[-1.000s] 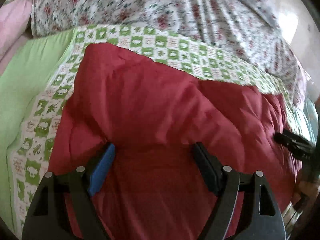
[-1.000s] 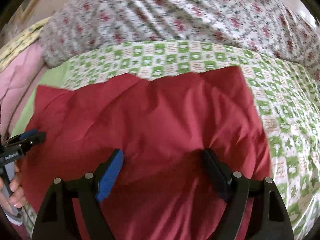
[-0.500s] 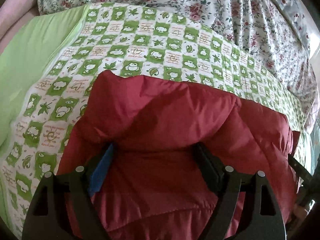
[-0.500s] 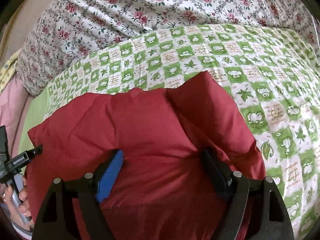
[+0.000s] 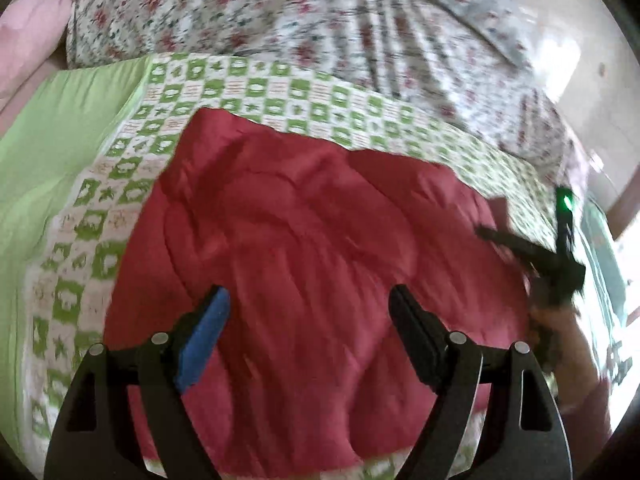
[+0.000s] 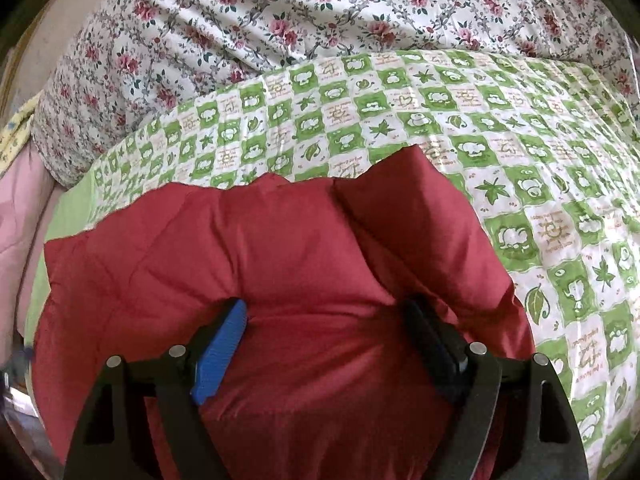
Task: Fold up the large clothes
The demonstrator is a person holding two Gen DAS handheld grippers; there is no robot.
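Observation:
A large red padded garment (image 5: pixel 312 240) lies spread on a green-and-white checked bed cover (image 5: pixel 300 92). My left gripper (image 5: pixel 310 300) hovers over its near part with the jaws wide apart and nothing between them. The right gripper shows at the right edge of this view (image 5: pixel 532 252), blurred. In the right wrist view the red garment (image 6: pixel 260 248) is bunched and pressed up between the wide-apart jaws of my right gripper (image 6: pixel 326 312). I cannot tell whether those fingers pinch any cloth.
A floral quilt (image 6: pixel 320 12) is heaped along the far side of the bed. A plain light-green sheet (image 5: pixel 52 144) and pink bedding (image 5: pixel 28 40) lie to the left. The checked cover (image 6: pixel 540 152) stretches to the right of the garment.
The left view has pulled back and shows more of the garment lying flatter. The right gripper now appears at its right edge. The right view has shifted slightly closer to the bunched cloth.

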